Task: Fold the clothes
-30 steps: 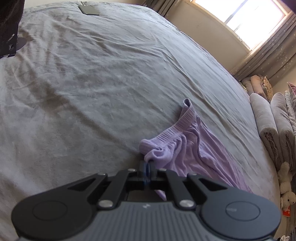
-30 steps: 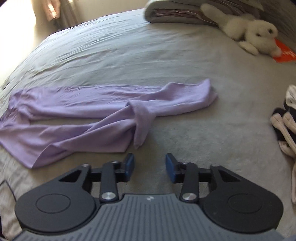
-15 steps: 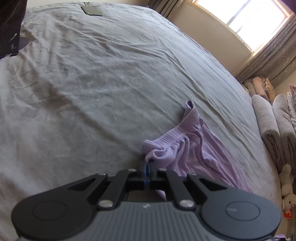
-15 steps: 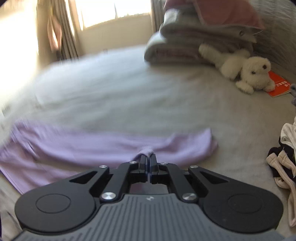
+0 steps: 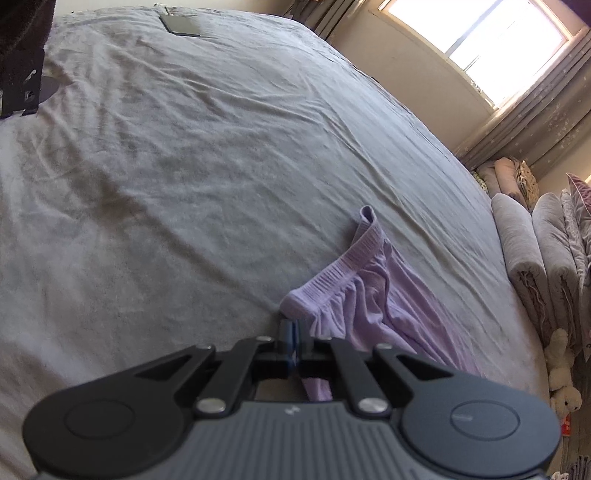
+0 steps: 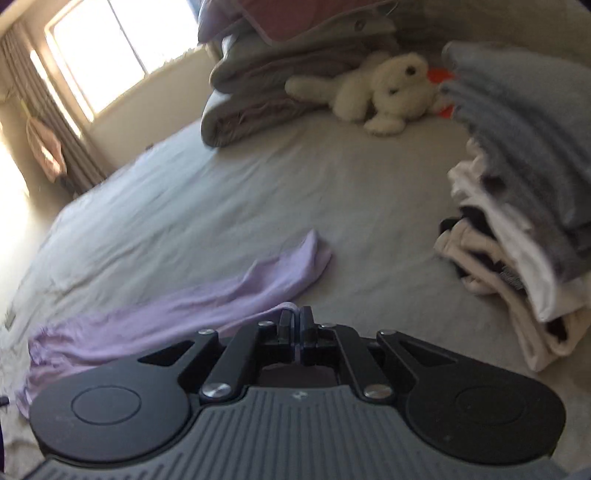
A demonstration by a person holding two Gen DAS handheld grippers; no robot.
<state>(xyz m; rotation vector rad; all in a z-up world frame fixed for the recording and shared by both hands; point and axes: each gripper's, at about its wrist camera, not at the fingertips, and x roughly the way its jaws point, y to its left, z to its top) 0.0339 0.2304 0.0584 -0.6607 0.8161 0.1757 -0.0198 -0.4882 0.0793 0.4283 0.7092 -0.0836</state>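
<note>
Low in the left wrist view, the left gripper [image 5: 294, 332] has its jaws pressed together on the ribbed waistband corner of the lilac trousers [image 5: 373, 295]. The elastic band curls up toward the middle of the frame, and the soft, creased fabric trails off to the lower right across the grey bed sheet [image 5: 203, 147]. A dark flat object [image 5: 181, 26] lies at the upper left, rolled grey bedding [image 5: 524, 251] is stacked along the right edge, and a white plush toy [image 5: 561, 384] sits at the lower right.

In the right wrist view, somewhat blurred, the trousers [image 6: 184, 314] stretch from the lower left toward the centre, one leg end lying flat on the sheet just beyond the right gripper [image 6: 296, 325]. Its jaws are closed, pinching a small fold of the lilac cloth. Folded blankets [image 6: 266, 85] and the plush toy [image 6: 384, 92] occupy the upper middle; a stack of folded clothes [image 6: 517, 229], grey on top, white and beige below, fills the right side.
</note>
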